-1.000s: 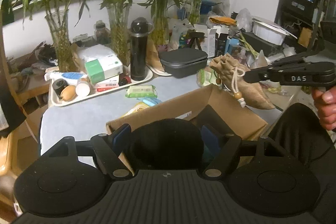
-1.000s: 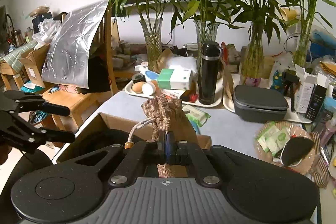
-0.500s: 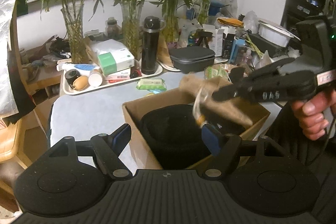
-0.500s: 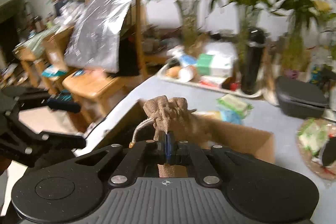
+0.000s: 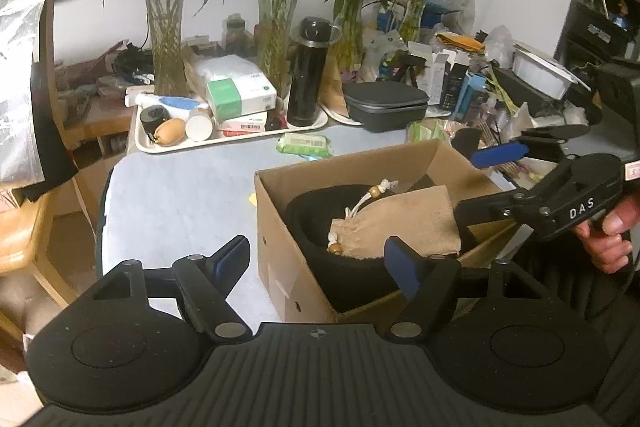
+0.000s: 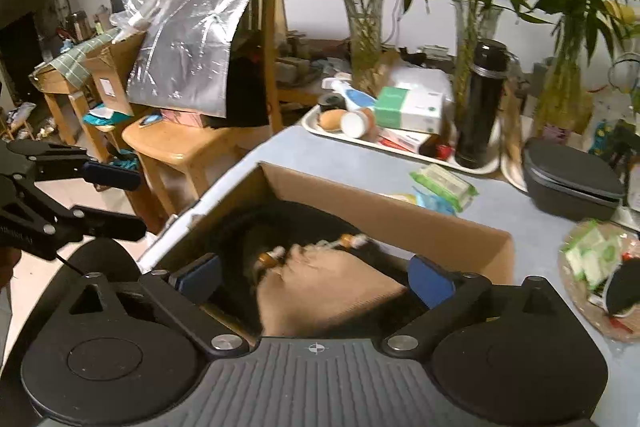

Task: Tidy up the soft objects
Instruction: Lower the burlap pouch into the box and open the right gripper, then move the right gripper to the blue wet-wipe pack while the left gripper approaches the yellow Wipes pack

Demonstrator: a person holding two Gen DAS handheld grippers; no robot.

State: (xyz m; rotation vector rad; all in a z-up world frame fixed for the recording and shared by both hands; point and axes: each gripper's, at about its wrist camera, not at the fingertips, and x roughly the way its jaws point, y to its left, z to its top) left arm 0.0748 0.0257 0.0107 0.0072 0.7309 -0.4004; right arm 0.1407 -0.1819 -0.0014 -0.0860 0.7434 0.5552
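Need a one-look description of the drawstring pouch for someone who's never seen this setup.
Find the open cardboard box at the near end of the blue-grey table. Inside, on a black fabric item, lies the drawstring pouch: flat, tan, the only light thing in the box, with a white cord and wooden beads.

each view looks forward and down along its own gripper's fingers, close above the cardboard box [image 5: 280, 227]. the left view faces it from the left, the right from the right. both share the box, the tan pouch [image 5: 400, 223] and the tray [image 6: 320, 129] beyond.
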